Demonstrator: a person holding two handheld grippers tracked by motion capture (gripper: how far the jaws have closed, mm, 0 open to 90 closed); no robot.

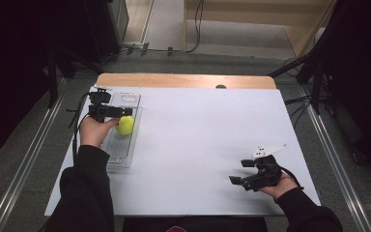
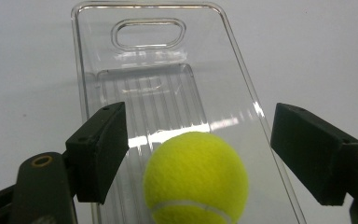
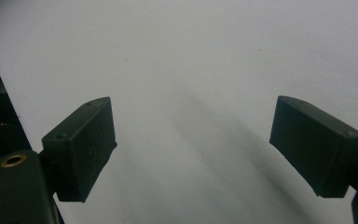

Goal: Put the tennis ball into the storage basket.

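The tennis ball (image 2: 196,177) lies inside the clear plastic tray (image 2: 102,56) at the left edge of the white table (image 1: 198,145), about midway along the tray's ribbed floor and toward its right wall. The left gripper (image 2: 198,154) is parted around it — both black pads stand off the felt with a gap on either side, so the ball rests on the tray and not in a grasp. From the high view the gripper (image 1: 121,112) sits just above the ball (image 1: 125,124). The placing into the tray looks done; what seems left is drawing the left hand clear. The right gripper (image 1: 244,176) lies near the table's front right corner, well apart from the tray, its jaws spread wide over bare tabletop with nothing between them — idle, by the look of it
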